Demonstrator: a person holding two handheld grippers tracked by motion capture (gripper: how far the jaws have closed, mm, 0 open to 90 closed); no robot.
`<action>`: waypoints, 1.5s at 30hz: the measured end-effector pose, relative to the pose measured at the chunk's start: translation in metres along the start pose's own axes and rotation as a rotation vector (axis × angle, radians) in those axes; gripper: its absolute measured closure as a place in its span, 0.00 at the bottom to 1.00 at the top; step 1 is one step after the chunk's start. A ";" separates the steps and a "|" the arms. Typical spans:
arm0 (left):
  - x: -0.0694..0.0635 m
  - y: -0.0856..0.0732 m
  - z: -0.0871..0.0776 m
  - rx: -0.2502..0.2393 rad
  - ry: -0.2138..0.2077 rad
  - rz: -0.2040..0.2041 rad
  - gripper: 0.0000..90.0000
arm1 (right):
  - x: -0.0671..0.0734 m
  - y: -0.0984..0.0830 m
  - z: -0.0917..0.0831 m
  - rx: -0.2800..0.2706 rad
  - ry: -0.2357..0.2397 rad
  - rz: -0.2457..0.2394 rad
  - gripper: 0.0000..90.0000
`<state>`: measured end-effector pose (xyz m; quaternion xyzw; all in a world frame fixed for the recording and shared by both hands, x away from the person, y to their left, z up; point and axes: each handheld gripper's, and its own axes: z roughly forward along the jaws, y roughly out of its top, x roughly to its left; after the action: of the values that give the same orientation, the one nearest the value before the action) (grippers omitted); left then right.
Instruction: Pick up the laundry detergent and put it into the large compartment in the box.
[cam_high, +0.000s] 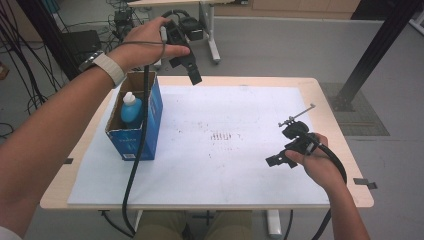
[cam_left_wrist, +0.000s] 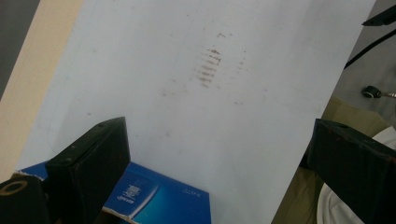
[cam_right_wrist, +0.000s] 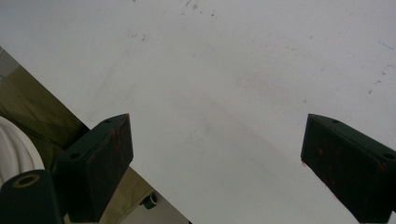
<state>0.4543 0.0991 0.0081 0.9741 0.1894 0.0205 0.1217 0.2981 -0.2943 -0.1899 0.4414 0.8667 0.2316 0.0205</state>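
Note:
A blue cardboard box (cam_high: 138, 120) stands open-topped at the left of the white sheet (cam_high: 225, 145), with a blue bottle (cam_high: 131, 111) upright inside it. My left gripper (cam_high: 192, 72) hangs in the air above the table's far edge, just right of the box, and it is open with nothing between its jaws. In the left gripper view (cam_left_wrist: 217, 154) the box's blue side (cam_left_wrist: 159, 200) lies below the jaws. My right gripper (cam_high: 276, 160) is low over the sheet at the right, open and empty, and the right gripper view (cam_right_wrist: 217, 154) looks down on bare white sheet (cam_right_wrist: 224, 70).
The wooden table (cam_high: 325, 100) edges the sheet on all sides. A black cable (cam_high: 137, 150) trails from the left gripper down past the box and off the front edge. Black frame posts (cam_high: 380, 45) and floor cables (cam_high: 30, 75) stand beyond the table.

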 end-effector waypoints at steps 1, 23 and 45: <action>-0.001 0.001 0.001 -0.001 0.001 0.005 0.07 | -0.001 0.000 0.000 0.000 0.001 0.001 0.10; -0.011 0.000 0.033 -0.001 -0.040 0.086 0.07 | -0.001 0.003 0.006 0.006 0.010 0.001 0.10; -0.016 -0.005 0.066 0.009 -0.051 0.122 0.07 | -0.005 0.007 0.009 0.015 0.010 0.002 0.10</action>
<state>0.4437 0.0823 -0.0569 0.9846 0.1265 0.0022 0.1209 0.3086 -0.2916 -0.1962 0.4414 0.8680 0.2273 0.0126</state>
